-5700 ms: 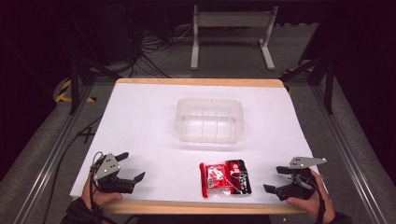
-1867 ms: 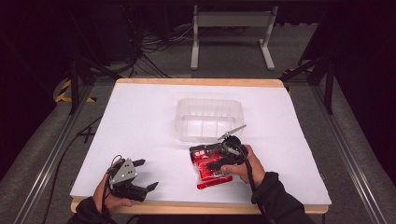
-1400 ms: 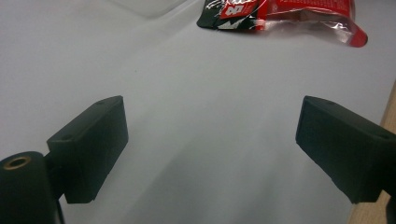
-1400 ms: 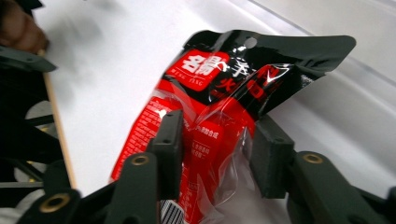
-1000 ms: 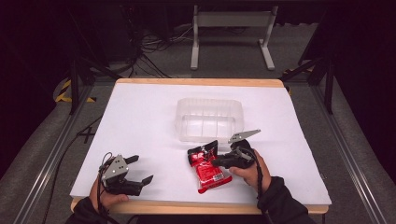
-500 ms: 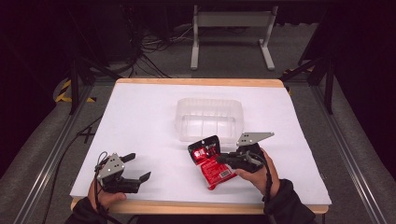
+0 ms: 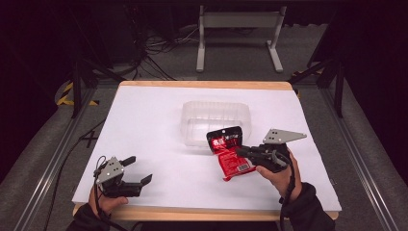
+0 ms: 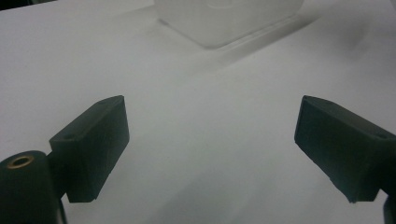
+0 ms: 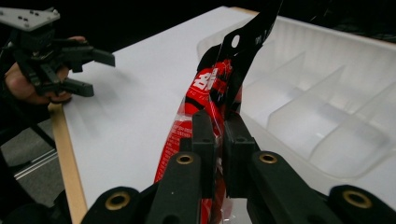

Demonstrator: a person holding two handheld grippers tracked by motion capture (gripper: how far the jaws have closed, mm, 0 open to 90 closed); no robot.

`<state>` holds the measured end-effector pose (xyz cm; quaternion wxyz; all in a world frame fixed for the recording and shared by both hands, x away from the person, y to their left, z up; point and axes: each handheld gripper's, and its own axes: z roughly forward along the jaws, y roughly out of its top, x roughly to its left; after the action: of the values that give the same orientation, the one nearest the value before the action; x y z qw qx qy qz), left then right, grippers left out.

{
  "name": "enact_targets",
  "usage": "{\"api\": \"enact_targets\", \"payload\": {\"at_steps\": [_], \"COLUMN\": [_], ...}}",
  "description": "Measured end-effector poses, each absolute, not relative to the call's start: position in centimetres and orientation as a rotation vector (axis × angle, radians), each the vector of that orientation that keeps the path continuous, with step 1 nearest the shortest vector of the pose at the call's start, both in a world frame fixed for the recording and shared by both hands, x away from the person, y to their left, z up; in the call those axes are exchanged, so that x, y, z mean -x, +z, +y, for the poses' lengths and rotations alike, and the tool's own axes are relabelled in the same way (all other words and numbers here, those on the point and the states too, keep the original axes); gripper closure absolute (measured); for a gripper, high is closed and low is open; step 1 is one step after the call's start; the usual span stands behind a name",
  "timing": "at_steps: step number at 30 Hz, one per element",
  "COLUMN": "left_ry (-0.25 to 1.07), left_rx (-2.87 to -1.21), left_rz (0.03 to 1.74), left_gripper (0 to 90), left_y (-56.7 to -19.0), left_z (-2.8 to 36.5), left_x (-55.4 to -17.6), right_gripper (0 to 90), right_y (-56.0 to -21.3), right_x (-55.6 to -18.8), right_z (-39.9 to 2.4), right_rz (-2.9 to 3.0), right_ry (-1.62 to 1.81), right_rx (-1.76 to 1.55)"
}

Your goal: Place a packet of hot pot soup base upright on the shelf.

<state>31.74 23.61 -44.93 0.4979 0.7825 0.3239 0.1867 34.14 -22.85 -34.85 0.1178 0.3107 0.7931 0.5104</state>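
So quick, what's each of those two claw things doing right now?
Left gripper: open, nothing between its jaws.
Right gripper: closed on the red packet, lifted beside the clear tray.

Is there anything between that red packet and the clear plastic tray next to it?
Nothing visible. The red packet, pinched in the right tool, hangs just in front of the clear tray; only the tray's near wall lies between. The left tool sits open, far off.
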Motion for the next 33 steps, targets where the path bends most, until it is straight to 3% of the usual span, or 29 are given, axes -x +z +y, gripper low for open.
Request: {"api": "enact_targets", "payload": {"at_steps": [33], "left_ry": [0.473], "left_rx": [-1.875], "left_rz": [0.764], "left_gripper": [10.8], "left_y": [-44.7], "left_z": [23.6], "left_x": [-31.5], "right_gripper": [85.1], "right_y": [-30.9], "right_x": [-37.0], "right_z": [-24.8], "right_rz": [2.008], "right_ry": [1.410], "right_rx": [-1.003]}}
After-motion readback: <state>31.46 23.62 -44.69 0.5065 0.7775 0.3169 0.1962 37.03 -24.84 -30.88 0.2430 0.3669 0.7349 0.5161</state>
